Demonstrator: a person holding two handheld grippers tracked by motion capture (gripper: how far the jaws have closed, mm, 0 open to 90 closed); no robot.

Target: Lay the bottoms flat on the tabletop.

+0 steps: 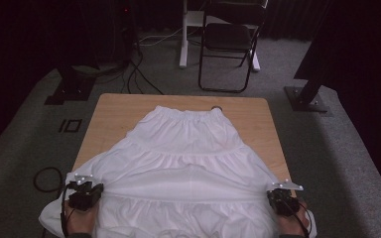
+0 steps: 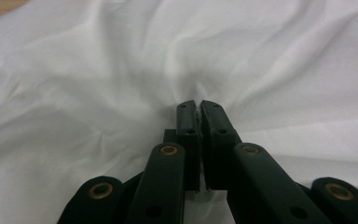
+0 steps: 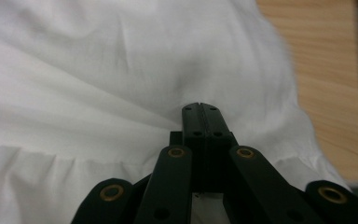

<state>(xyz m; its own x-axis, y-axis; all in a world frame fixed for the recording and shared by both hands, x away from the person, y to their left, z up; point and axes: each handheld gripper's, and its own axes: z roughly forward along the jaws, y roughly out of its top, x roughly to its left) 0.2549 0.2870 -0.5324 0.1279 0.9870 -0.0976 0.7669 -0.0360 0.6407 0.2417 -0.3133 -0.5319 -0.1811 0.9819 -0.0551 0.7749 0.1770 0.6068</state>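
- One white tiered skirt (image 1: 183,158) lies spread flat on the one wooden bench (image 1: 114,111), its gathered waistband at the far end and its wide hem toward the person, hanging over the near edge.
- Two claws are at work, one at each near side of the skirt.
- The left claw (image 1: 95,190) sits at the skirt's left edge; in the left gripper view its two black jaws are pressed nearly together, pinching a fold of the white cloth (image 2: 121,84), which puckers toward their tips (image 2: 196,106).
- The right claw (image 1: 274,196) sits at the skirt's right edge; in the right gripper view its jaws (image 3: 200,110) are fully closed on the fabric (image 3: 98,79), with bare bench wood (image 3: 326,70) just beside it.
- A taut crease runs across the skirt between the two claws.
- One folding chair (image 1: 228,44) stands on the floor beyond the bench.
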